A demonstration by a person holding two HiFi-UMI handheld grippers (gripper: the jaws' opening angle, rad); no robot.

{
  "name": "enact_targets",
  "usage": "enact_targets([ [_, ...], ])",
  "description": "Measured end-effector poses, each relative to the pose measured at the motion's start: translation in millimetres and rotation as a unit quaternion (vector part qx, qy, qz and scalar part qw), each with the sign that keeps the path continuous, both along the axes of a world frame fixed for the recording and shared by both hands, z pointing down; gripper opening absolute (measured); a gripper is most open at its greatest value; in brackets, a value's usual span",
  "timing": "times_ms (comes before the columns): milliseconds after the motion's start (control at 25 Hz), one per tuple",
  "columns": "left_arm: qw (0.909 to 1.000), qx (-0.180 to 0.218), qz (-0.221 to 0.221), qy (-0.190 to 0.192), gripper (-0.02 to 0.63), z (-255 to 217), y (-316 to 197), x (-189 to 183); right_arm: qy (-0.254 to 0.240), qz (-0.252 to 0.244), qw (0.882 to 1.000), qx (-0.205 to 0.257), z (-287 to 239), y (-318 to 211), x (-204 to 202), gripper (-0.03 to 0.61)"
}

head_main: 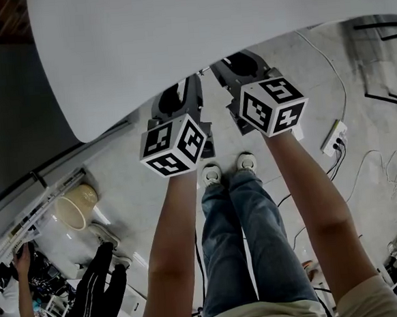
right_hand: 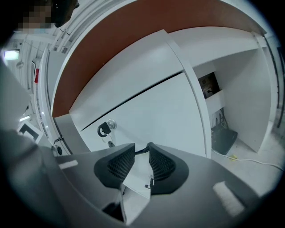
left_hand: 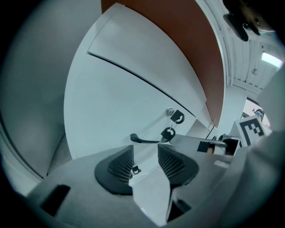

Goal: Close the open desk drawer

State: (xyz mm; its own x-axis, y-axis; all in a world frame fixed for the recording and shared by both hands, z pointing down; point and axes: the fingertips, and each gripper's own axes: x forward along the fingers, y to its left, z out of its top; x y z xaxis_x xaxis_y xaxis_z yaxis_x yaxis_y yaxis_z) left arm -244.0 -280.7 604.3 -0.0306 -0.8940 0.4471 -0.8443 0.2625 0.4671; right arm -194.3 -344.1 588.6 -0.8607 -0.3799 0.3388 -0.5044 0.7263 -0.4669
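Observation:
The white drawer front (left_hand: 124, 102) faces both grippers, with a lock and hanging keys (left_hand: 174, 116) and a thin black handle (left_hand: 143, 140) below. My left gripper (left_hand: 145, 161) stands open just short of that front, with nothing between its fingers. My right gripper (right_hand: 141, 161) is also open; the black handle (right_hand: 143, 149) crosses just beyond its fingertips, and the lock (right_hand: 106, 128) sits up to the left. In the head view the left gripper (head_main: 179, 98) and the right gripper (head_main: 243, 67) reach under the white desk top (head_main: 175, 33), which hides their tips.
Right of the drawer unit is the desk's knee space, with a dark box (right_hand: 223, 139) and a cable on the floor. On the floor behind me are a power strip (head_main: 335, 137), loose cables and a beige bucket (head_main: 75, 205). Another person's arm (head_main: 25, 298) shows at the lower left.

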Motion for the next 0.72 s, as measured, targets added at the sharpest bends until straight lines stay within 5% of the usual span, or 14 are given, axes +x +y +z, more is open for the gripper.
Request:
enact_targets([
  [320,0.9998,0.006,-0.014,-0.012,-0.003,-10.1,21.3,-3.0,0.025,0.0,1.0,0.016,-1.1,32.3,6.4,0.002],
  [720,0.9996,0.022,-0.003,-0.016,-0.003,-28.5,43.3,13.7,0.028,0.01,0.999,0.023,-14.3,64.9,21.7,0.002],
])
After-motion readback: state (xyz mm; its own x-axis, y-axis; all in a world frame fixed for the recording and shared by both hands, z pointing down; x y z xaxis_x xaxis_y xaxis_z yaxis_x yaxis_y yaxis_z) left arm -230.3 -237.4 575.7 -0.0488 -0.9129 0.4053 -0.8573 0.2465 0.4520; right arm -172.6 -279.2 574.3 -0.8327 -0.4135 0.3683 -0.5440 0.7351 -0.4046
